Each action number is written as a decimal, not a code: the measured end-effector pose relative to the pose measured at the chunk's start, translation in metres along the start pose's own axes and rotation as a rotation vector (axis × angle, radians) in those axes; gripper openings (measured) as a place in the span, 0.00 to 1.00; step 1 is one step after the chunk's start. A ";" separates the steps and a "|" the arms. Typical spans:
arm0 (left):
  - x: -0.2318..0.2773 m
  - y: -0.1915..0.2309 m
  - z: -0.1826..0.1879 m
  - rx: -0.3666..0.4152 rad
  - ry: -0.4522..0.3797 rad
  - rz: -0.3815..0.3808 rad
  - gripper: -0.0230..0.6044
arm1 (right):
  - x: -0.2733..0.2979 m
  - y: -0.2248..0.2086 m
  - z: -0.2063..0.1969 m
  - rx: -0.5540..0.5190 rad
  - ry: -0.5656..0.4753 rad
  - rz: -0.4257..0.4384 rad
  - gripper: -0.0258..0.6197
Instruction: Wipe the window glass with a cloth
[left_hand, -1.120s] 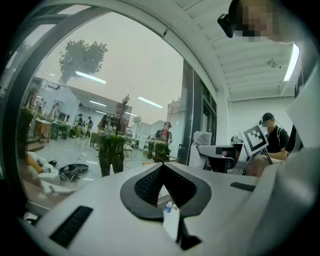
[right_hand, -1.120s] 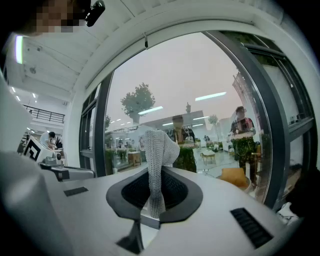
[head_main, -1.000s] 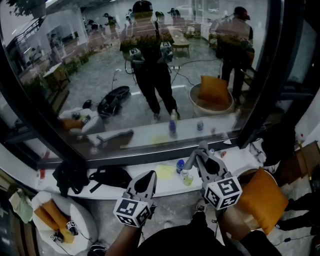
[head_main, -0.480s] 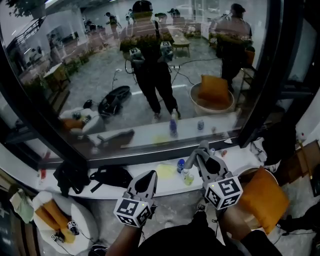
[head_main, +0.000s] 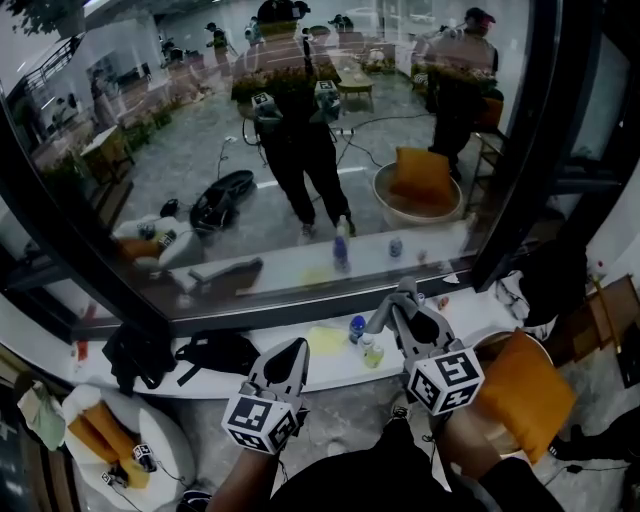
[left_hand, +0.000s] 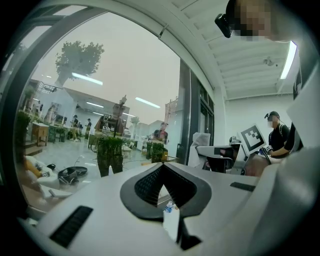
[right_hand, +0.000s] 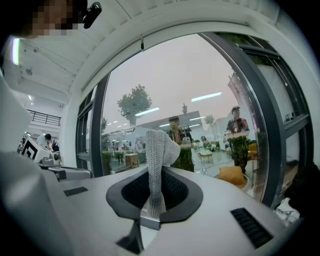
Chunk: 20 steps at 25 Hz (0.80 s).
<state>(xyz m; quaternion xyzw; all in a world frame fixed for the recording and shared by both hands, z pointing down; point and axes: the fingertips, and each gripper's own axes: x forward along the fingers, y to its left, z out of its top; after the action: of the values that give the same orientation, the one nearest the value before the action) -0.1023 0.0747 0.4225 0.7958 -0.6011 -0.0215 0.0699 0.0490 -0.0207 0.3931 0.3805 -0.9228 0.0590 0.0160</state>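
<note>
- Your right gripper (head_main: 401, 300) is clamped on the grey knit cloth (right_hand: 159, 150); your left gripper's (head_main: 297, 351) jaws meet, empty.
- Wiping looks not yet begun: next, press the cloth flat against the window glass (head_main: 300, 150).

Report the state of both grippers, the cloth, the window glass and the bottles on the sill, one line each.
Left gripper: shut, empty.
Right gripper: shut on the grey knitted cloth.
Grey knitted cloth: clamped, free end standing up and folding over.
Window glass: intact, strongly reflective.
Blue-capped bottle: upright, capped, on the white sill.
Small yellow-green bottle: upright on the sill.
</note>
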 end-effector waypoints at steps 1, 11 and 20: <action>0.002 -0.001 0.000 0.003 0.001 -0.005 0.05 | 0.000 -0.002 0.000 0.000 0.000 -0.004 0.12; 0.052 -0.005 0.002 0.008 0.009 -0.021 0.05 | 0.024 -0.060 0.012 -0.003 -0.008 -0.044 0.12; 0.131 0.007 0.021 0.021 -0.002 -0.004 0.05 | 0.083 -0.144 0.043 -0.049 -0.034 -0.081 0.12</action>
<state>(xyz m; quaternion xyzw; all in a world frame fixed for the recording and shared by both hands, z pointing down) -0.0747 -0.0550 0.4089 0.7978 -0.5997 -0.0161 0.0607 0.0918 -0.1856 0.3709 0.4179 -0.9079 0.0291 0.0123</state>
